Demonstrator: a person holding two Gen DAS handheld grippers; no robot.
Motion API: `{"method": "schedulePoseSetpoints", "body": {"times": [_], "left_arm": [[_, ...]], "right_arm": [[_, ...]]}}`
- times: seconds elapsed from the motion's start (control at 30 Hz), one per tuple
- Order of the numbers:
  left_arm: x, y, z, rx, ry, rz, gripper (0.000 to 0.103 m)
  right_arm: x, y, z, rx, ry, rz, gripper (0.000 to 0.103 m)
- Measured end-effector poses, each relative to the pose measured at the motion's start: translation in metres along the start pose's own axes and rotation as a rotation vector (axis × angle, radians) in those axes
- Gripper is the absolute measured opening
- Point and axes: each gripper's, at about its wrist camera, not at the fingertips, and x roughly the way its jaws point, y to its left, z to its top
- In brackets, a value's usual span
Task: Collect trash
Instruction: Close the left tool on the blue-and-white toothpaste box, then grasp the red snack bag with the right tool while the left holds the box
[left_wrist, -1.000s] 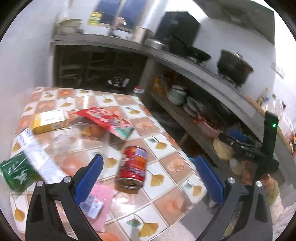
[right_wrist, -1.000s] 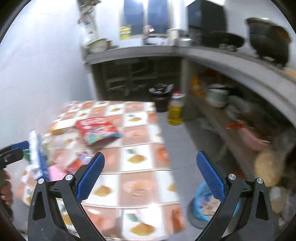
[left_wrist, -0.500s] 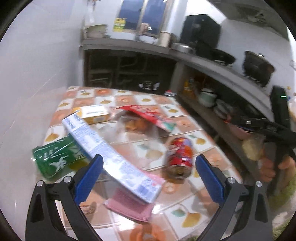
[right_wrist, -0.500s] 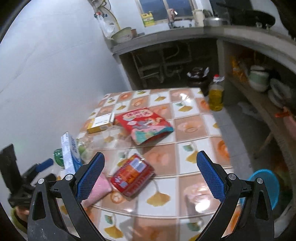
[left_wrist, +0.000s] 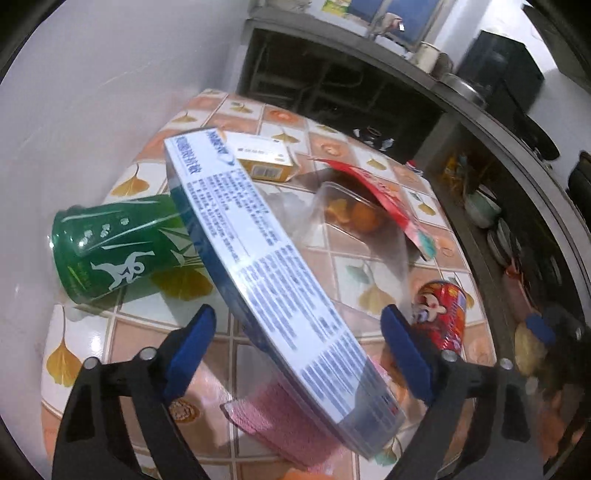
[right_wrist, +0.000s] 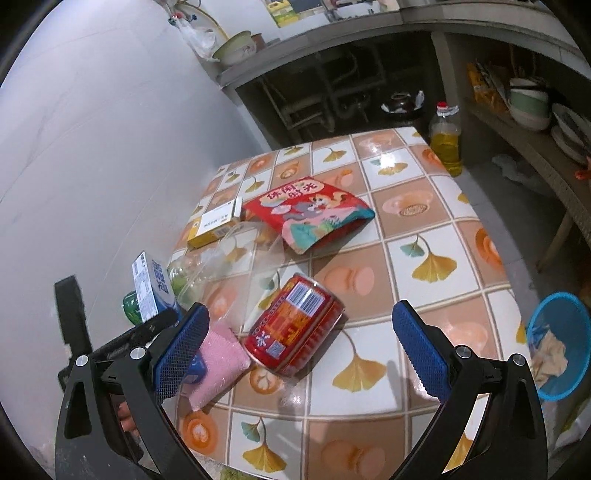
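A long blue-and-white box lies slanted across the tiled table, resting on a green can and a pink pack. My left gripper straddles the box. Its jaws are closing, with a gap still showing on both sides. My right gripper hangs open just above a red can lying on its side. Further back are a red snack bag, a yellow box and a clear plastic container with orange scraps.
A blue basket with crumpled paper stands on the floor right of the table. An oil bottle stands at the far corner. A white wall borders the table's left side. Shelves with bowls run along the right.
My left gripper has dropped and swung left from over the red can to the long box, which now lies between its fingers. My right gripper has come in closer over the red can.
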Motion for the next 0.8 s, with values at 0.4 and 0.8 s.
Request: {"method": "schedulePoseSetpoints", "body": {"times": [0.4, 0.8], "left_arm": [[0.008, 0.031, 0.0, -0.219, 0.041, -0.118, 0.06], [-0.027, 0.054, -0.013, -0.254, -0.032, -0.157, 0.057]], "right_arm": [[0.0, 0.001, 0.0, -0.017, 0.011, 0.0, 0.094], [0.033, 0.041, 0.074, -0.279, 0.046, 0.036, 0.088]]}}
